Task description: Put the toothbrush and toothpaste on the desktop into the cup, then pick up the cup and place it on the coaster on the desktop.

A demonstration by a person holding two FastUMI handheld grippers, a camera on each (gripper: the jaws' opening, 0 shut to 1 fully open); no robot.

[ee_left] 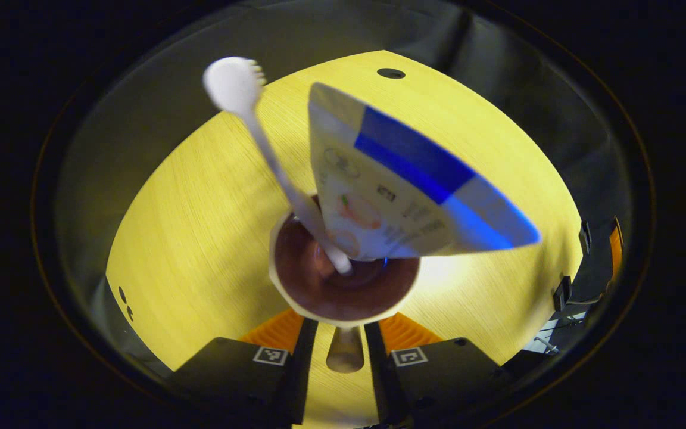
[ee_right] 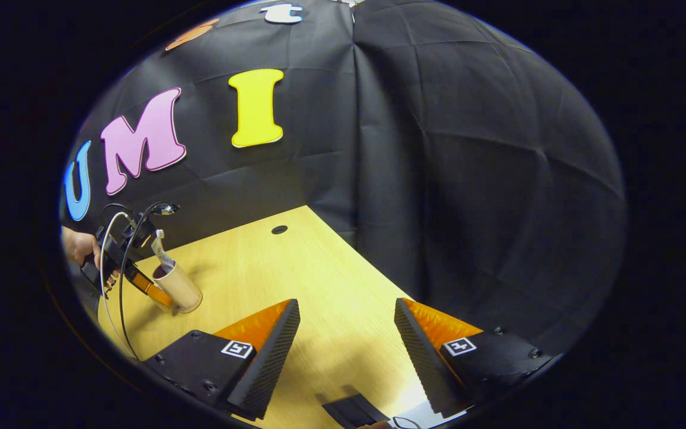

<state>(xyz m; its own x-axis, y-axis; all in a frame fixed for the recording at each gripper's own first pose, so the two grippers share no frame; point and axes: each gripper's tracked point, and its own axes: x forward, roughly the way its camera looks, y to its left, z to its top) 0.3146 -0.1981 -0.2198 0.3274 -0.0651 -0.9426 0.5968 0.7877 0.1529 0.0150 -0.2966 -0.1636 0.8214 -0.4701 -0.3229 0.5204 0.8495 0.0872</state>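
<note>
The left tongs (ee_left: pixel 344 342) are clamped on the handle of the cup (ee_left: pixel 343 280), one finger on each side of it, so the cup's open mouth lies just ahead of the fingertips. Out of that mouth rise the toothbrush (ee_left: pixel 271 155) and the toothpaste (ee_left: pixel 402 190), both leaning away from the tongs: the brush's long axis runs from the cup floor up to its bristled head at the far left, and the tube fans out from its narrow end in the cup to its flat broad end above. Loading therefore looks finished, and the step in hand is carrying the cup; the next move calls for keeping it upright, finding the coaster, and setting it down there. The right tongs (ee_right: pixel 346 333) stand apart, holding nothing, over the desk (ee_right: pixel 295 268), with the cup well off to their left.
</note>
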